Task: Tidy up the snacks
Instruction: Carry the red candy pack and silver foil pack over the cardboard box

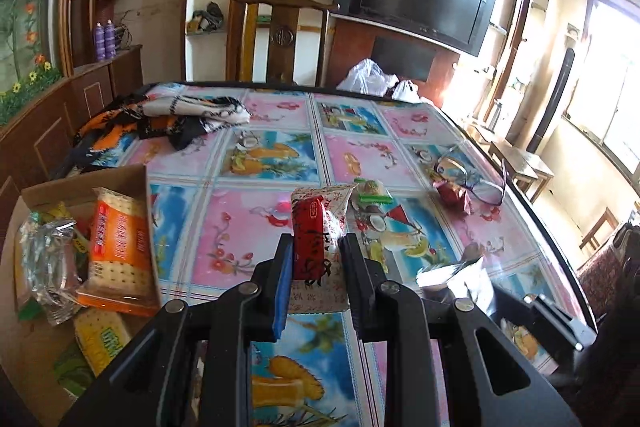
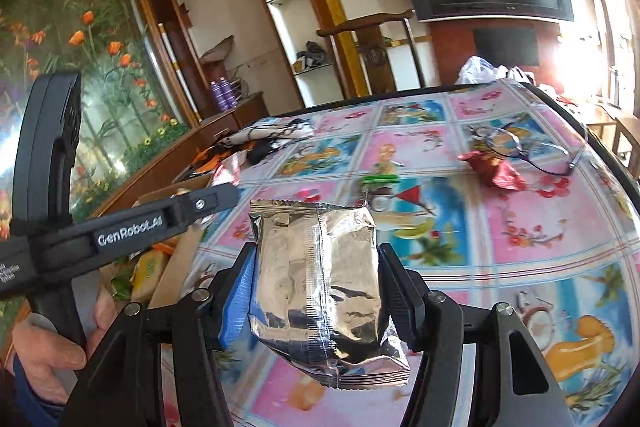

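Both grippers loaded. Left gripper (image 1: 316, 251) pinches a red-and-white snack packet (image 1: 316, 231) by its lower part, long axis upright, running away from the jaws over the patterned tablecloth (image 1: 256, 211). Right gripper (image 2: 316, 267) clamps a silver foil pouch (image 2: 320, 283) across its width, back seam facing the camera, long axis also upright. The cardboard box (image 1: 132, 179), already holding an orange cracker pack (image 1: 118, 247) and other wrappers, sits at the table's left edge, just beside the left gripper and to its left; from the right wrist view the box (image 2: 188, 183) lies beyond the left tool. Judgement: left hand is nearer, so its packet likely goes in first with a short leftward swing. Loose on the cloth remain a green-ended sweet (image 1: 374, 191) and a red wrapper (image 1: 454, 193) touching a pair of glasses (image 1: 472, 179).
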`<state>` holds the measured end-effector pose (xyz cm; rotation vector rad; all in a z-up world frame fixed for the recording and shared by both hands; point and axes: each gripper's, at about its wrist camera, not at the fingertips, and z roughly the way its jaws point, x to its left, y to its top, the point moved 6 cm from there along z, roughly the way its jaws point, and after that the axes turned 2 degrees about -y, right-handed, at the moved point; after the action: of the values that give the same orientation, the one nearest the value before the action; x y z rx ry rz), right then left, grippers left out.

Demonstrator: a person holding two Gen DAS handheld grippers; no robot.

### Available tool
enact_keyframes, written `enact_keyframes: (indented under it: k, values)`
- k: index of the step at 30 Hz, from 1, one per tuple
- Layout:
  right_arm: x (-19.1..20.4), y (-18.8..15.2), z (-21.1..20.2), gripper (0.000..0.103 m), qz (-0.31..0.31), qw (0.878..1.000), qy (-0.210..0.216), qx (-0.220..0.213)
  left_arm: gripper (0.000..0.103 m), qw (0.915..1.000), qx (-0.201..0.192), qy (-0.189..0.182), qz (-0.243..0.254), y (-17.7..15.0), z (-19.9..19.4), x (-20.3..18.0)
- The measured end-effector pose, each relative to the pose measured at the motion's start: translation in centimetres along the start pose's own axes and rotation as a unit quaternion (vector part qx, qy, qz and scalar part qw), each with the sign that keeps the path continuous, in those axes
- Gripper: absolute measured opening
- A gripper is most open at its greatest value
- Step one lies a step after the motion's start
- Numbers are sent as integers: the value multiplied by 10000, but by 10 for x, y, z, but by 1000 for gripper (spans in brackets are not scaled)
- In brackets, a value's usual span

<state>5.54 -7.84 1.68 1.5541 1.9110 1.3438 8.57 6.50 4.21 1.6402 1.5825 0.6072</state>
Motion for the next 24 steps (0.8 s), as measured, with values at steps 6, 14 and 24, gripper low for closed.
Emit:
enact_keyframes:
  k: [6, 14, 24]
  values:
    - [21, -6, 4, 64, -112, 9998, 142, 27, 23, 9998, -123, 87, -131, -2, -14, 16]
    - [46, -10, 14, 64, -205, 9993, 292, 75, 23, 9982, -282, 190, -487, -7, -35, 51]
    - [107, -15, 29, 64, -614, 9963, 602, 19, 24, 9911, -500, 756, -979, -35, -81, 127]
